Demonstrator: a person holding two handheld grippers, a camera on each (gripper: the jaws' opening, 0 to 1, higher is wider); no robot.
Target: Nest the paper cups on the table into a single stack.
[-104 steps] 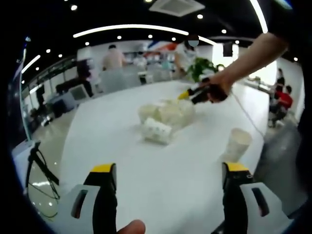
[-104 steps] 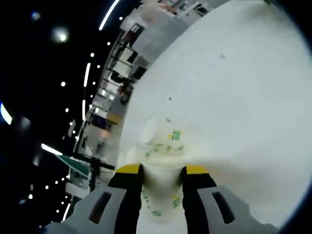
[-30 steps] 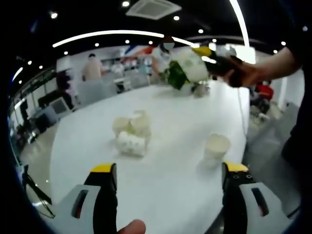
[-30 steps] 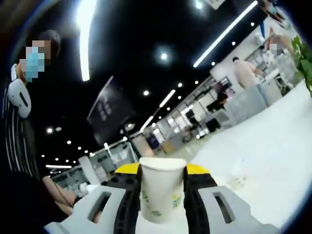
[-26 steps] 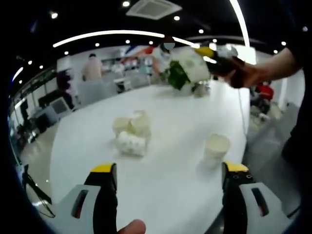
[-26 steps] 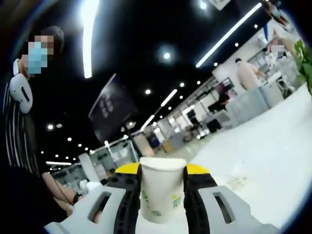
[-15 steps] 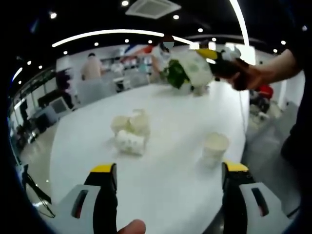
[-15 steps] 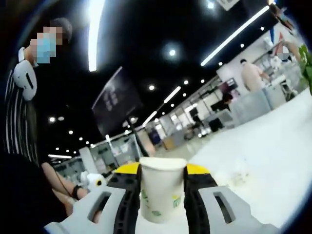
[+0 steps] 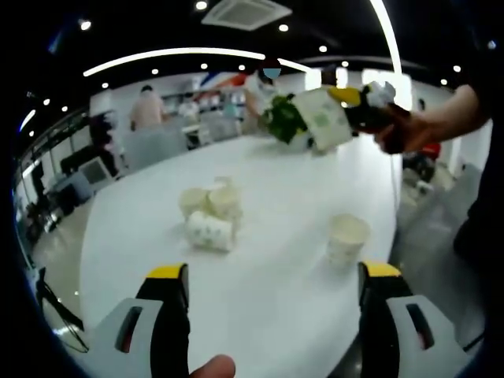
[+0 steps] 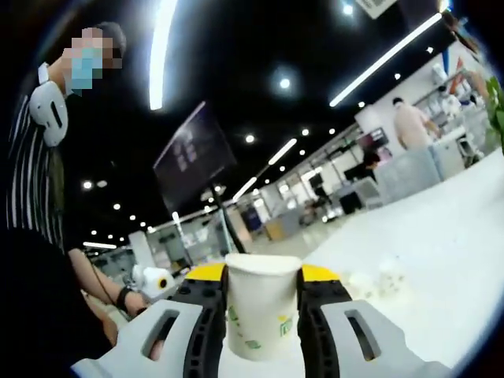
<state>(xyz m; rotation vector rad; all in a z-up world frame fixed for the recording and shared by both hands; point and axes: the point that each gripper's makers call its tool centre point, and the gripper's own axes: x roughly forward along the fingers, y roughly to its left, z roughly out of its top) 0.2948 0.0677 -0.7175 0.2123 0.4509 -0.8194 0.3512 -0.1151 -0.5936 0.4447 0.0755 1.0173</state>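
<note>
- White table (image 9: 268, 260) ran wide, a cup pile (image 9: 209, 214) at left-centre.
- Left gripper (image 9: 268, 315) hung with jaws spread, empty.
- Upright cup (image 9: 347, 237) waited, right.
- Right gripper (image 10: 261, 303) pinched a paper cup (image 10: 260, 303) mid-wall, aloft; light, crushable, I'd judge.

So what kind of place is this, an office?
Probably a big open-plan office or lab hall: a long white table strewn with paper cups, desks with monitors along the far wall, strip lights on a dark ceiling, and a potted plant.
</note>
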